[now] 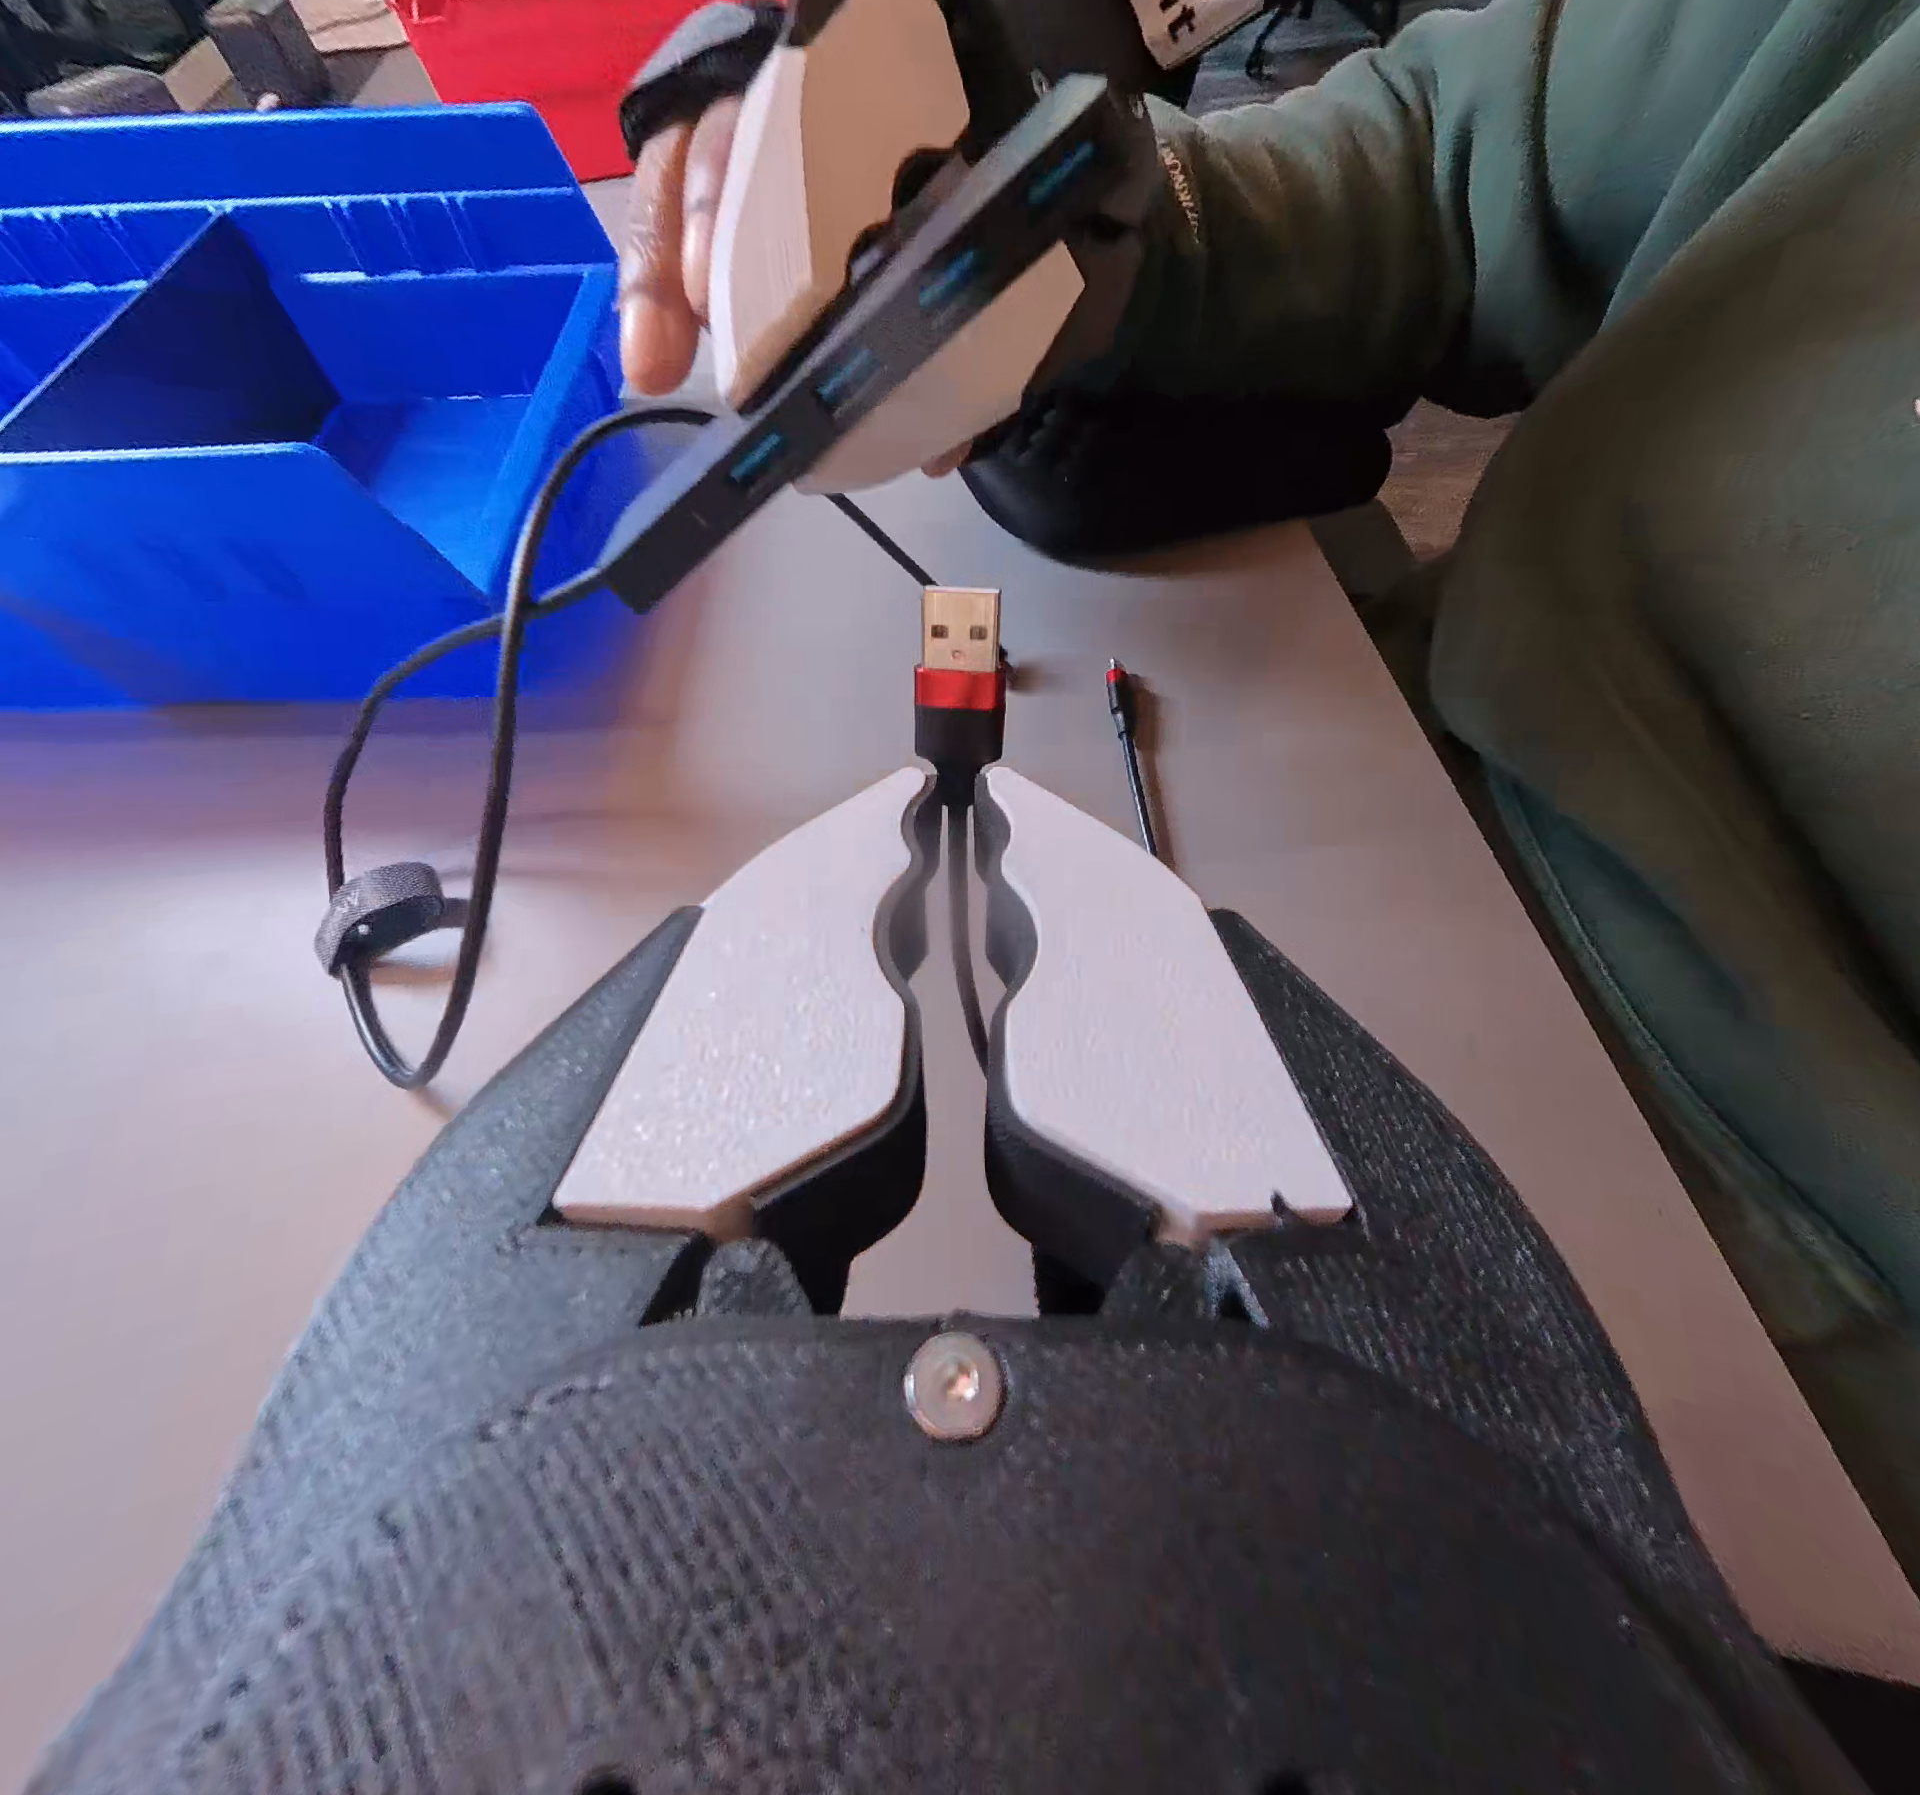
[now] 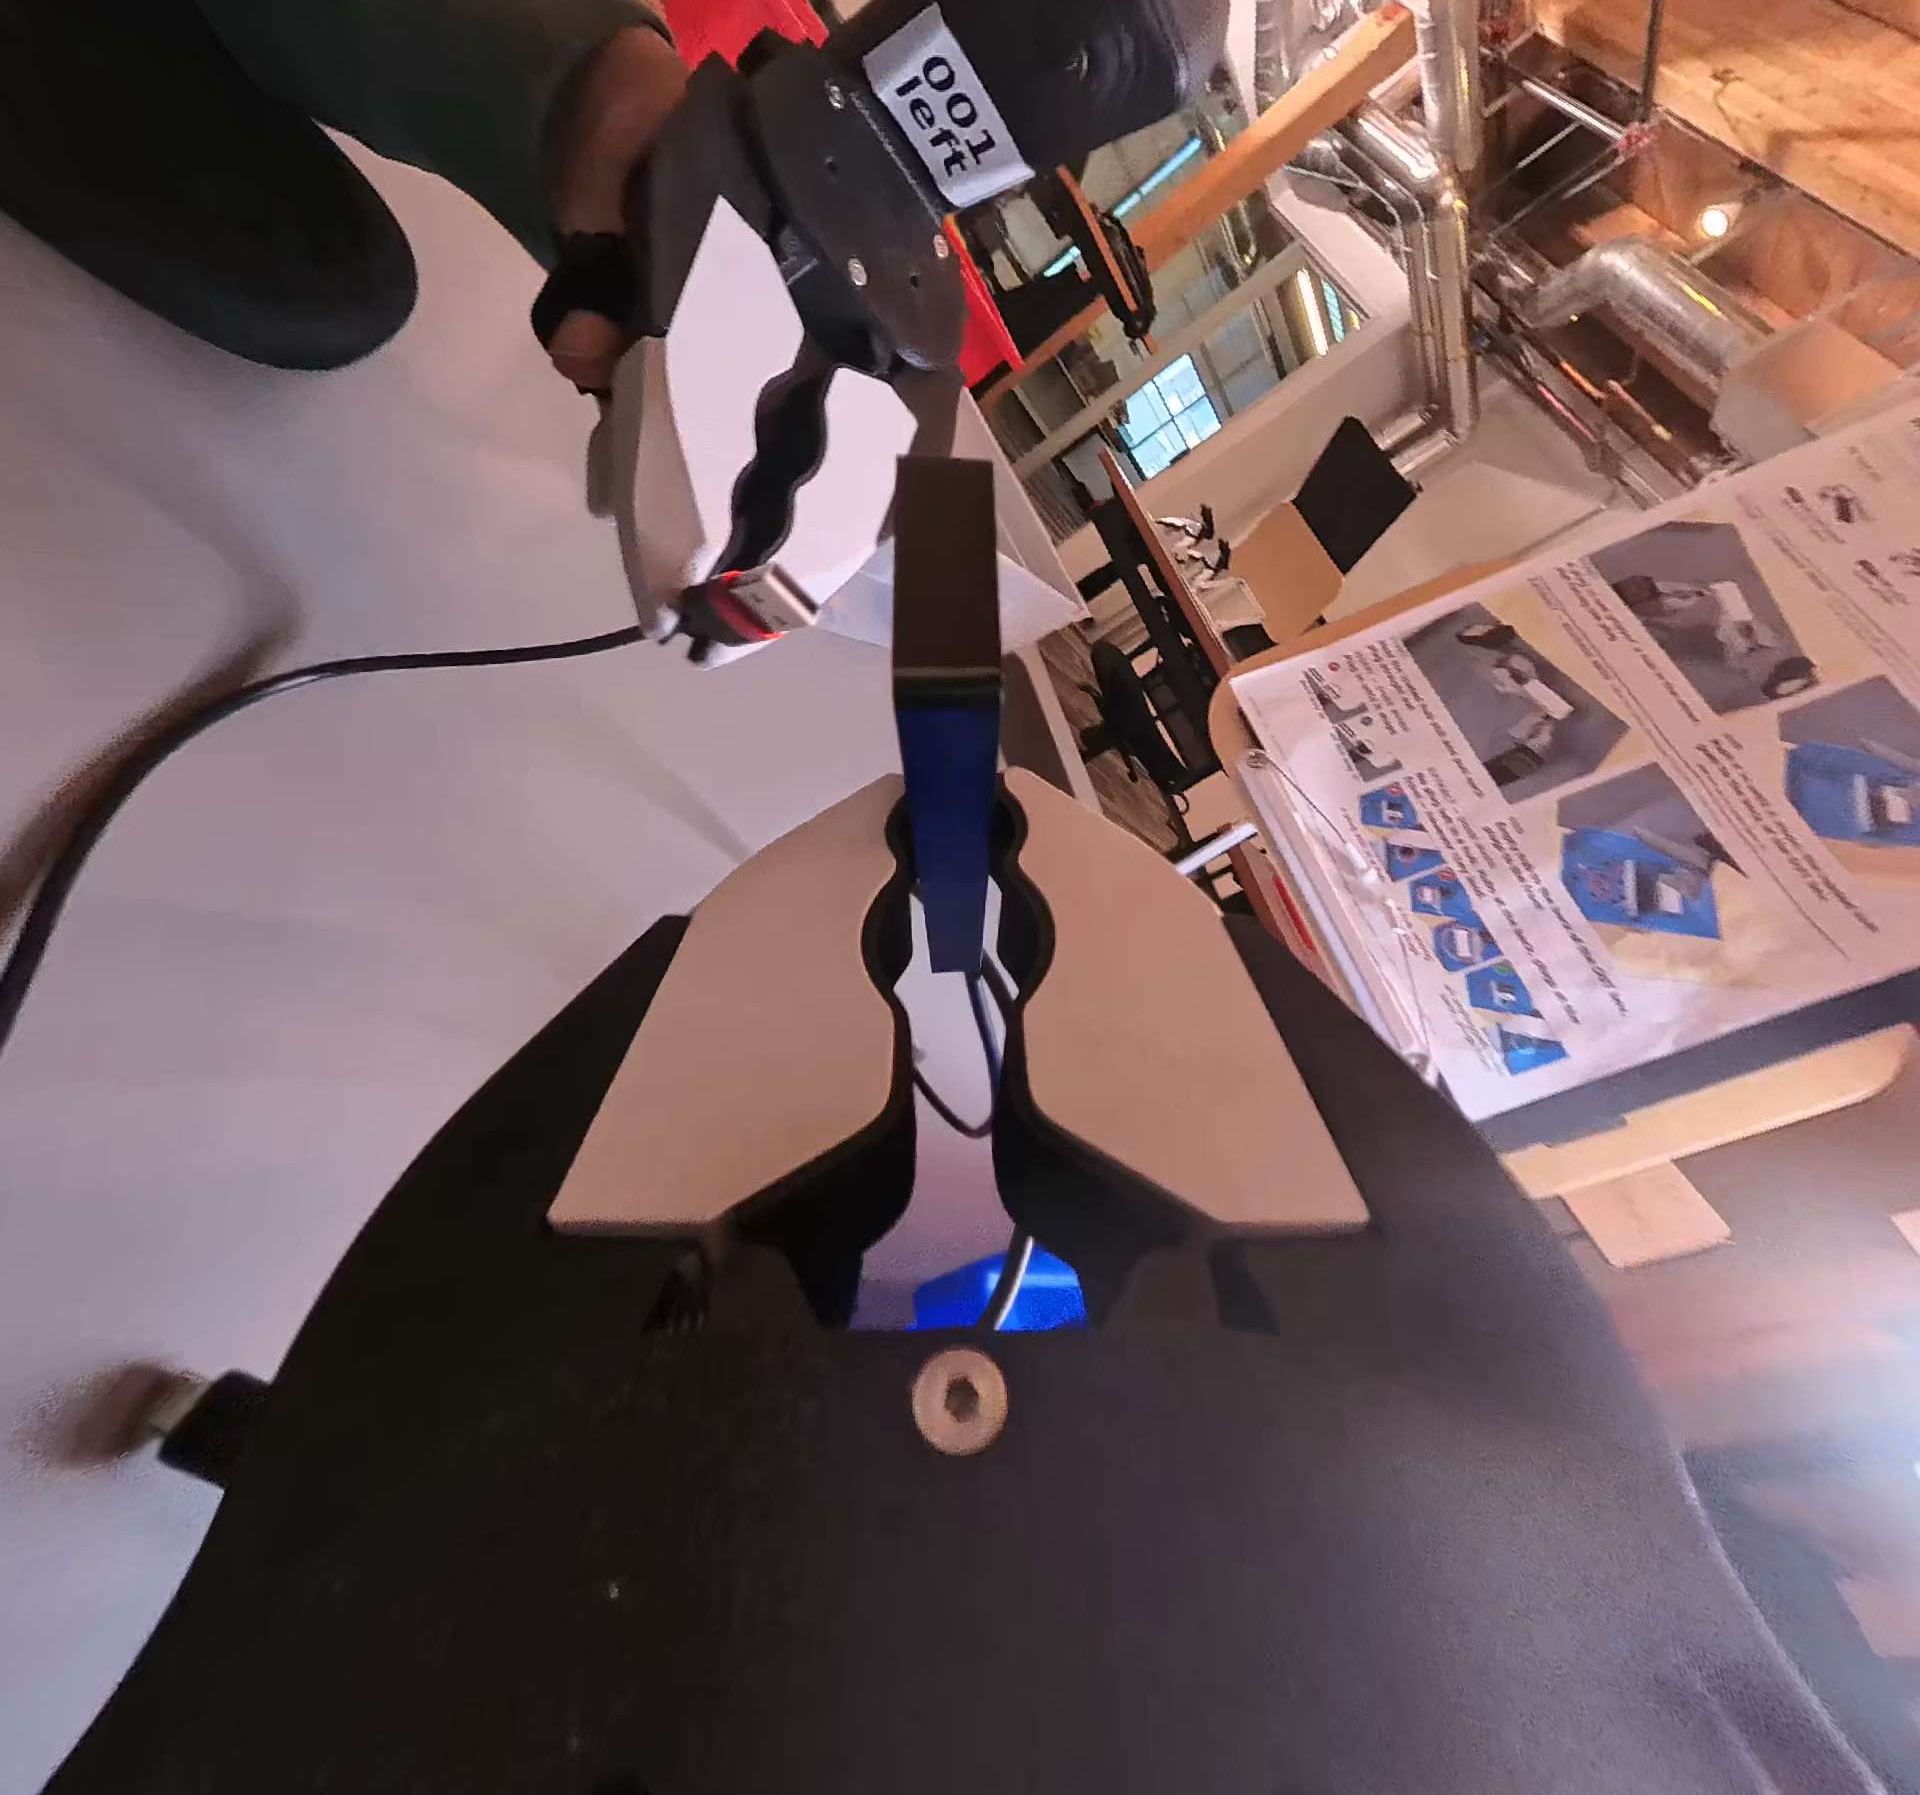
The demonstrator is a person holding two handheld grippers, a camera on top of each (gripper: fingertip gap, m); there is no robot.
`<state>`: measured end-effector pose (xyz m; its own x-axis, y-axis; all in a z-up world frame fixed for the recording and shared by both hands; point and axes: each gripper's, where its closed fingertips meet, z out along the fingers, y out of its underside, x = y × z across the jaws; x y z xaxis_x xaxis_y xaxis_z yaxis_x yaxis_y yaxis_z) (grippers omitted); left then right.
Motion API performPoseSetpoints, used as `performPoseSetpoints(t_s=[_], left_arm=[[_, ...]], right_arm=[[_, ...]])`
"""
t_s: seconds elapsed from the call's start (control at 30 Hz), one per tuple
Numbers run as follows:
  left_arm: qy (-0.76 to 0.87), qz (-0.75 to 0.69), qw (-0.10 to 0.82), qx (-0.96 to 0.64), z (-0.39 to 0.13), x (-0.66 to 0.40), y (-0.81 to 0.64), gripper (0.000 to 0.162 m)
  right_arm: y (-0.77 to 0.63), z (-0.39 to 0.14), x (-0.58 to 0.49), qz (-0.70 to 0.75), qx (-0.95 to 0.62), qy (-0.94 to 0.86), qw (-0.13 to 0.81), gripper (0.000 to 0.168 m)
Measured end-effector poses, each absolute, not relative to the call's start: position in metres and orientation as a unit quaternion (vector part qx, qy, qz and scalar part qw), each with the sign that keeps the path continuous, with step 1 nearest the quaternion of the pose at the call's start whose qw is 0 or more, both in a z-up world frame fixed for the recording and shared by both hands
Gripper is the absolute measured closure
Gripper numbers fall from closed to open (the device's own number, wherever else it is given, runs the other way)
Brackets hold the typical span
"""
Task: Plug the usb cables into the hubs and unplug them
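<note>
Left hand-held gripper [image 1: 954,789]: closed on the black neck of the red-collared, silver-tipped USB plug [image 1: 961,644], with the thin black cord trailing back between the fingers. Held just above the pale table [image 1: 208,1226]. Pointed straight forward along the fingers, metal tongue leading, broad face up toward the camera.

Off to the left: an open blue plastic bin [image 1: 260,519] standing on the table, not involved. Between bin and plug: the hub's own black lead [image 1: 499,706], looped and hanging down to the table.

Ahead of the plug and above it: a slim black four-port USB hub [image 1: 883,311], lifted clear of the table. Lay slantwise in the left wrist view, long axis running from lower left to upper right, blue ports along the side turned toward the plug. Not yet mated; plug and hub apart, with the lowest port [image 1: 756,467] nearest the tip.

Farther right: right hand-held gripper [image 2: 951,810], clamped on the hub's body, its near end between the pads and its far end sticking out toward the left one.

Judged from this: plug nearer the lowest port than any other, but below it and off its line. Called for raising the plug and turning one of the two until tongue and slot agreed, then pushing straight in.
</note>
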<state>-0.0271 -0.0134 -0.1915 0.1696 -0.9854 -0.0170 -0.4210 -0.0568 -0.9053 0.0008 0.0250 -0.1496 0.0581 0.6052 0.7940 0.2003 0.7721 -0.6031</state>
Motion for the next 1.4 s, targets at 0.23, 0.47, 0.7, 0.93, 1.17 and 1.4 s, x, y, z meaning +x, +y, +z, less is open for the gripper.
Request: performPoseSetpoints(t_s=[0.23,0.47,0.7,0.93,1.17,1.4], left_arm=[[0.520,-0.349,0.419,-0.658,-0.194,-0.033,-0.015,0.157],[0.497,-0.361,0.408,-0.675,-0.194,-0.035,-0.013,0.156],[0.487,-0.378,0.354,-0.703,-0.206,-0.033,-0.018,0.156],[0.478,-0.385,0.242,-0.752,-0.241,-0.035,-0.030,0.157],[0.501,-0.350,0.183,-0.770,-0.268,-0.039,-0.039,0.157],[0.535,-0.323,0.159,-0.764,-0.276,-0.045,-0.047,0.157]], right_arm=[[0.014,-0.158,-0.007,0.216,-0.310,-0.672,0.637,0.156],[0.010,-0.160,-0.008,0.253,-0.317,-0.668,0.624,0.157],[0.005,-0.172,-0.011,0.238,-0.309,-0.693,0.606,0.157],[-0.007,-0.210,-0.016,0.122,-0.252,-0.779,0.560,0.156],[-0.021,-0.238,-0.022,0.064,-0.188,-0.823,0.532,0.156],[-0.032,-0.254,-0.024,0.028,-0.148,-0.844,0.515,0.157]])
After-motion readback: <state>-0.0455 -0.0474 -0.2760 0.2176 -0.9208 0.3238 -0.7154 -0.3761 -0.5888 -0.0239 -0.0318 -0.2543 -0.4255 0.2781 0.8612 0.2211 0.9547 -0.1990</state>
